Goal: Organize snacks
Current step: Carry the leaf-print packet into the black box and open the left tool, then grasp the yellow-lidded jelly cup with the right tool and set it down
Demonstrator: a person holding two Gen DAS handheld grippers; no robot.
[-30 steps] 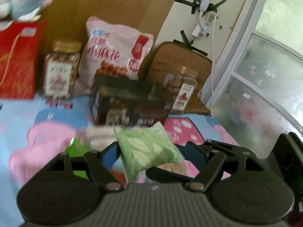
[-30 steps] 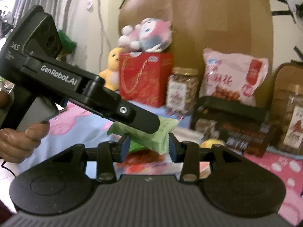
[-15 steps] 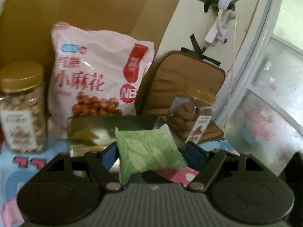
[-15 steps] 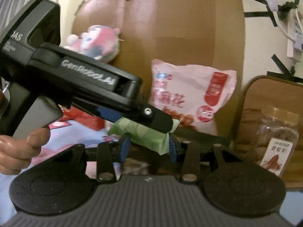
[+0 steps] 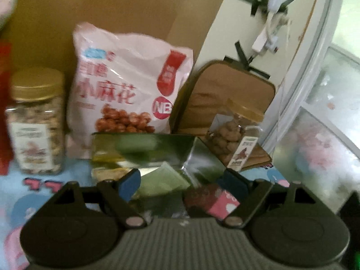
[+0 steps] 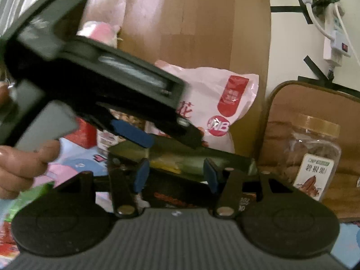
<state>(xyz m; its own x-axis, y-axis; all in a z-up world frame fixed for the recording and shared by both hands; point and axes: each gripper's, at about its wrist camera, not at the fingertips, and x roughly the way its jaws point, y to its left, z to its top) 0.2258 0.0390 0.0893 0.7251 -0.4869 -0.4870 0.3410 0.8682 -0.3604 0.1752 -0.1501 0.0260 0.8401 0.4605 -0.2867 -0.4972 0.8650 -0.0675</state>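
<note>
Left gripper [image 5: 181, 183] has just been opening its jaws, and the green snack packet [image 5: 164, 177] lies between the blue pads without being pinched, tipping down into the open dark box [image 5: 144, 148] at the centre of the frame. Right gripper [image 6: 175, 175], also just opening, stands spread over the same box [image 6: 180, 157] with nothing pressed between its pads. By the look of it, this packet is as good as delivered. In the lower left of the right wrist view, more green and red packets [image 6: 29, 198] lie loose on the patterned tabletop [image 5: 45, 186], so sorting seems only partly done. Behind the box stand the pink bag [image 5: 128, 83] and two jars [image 5: 36, 121].
</note>
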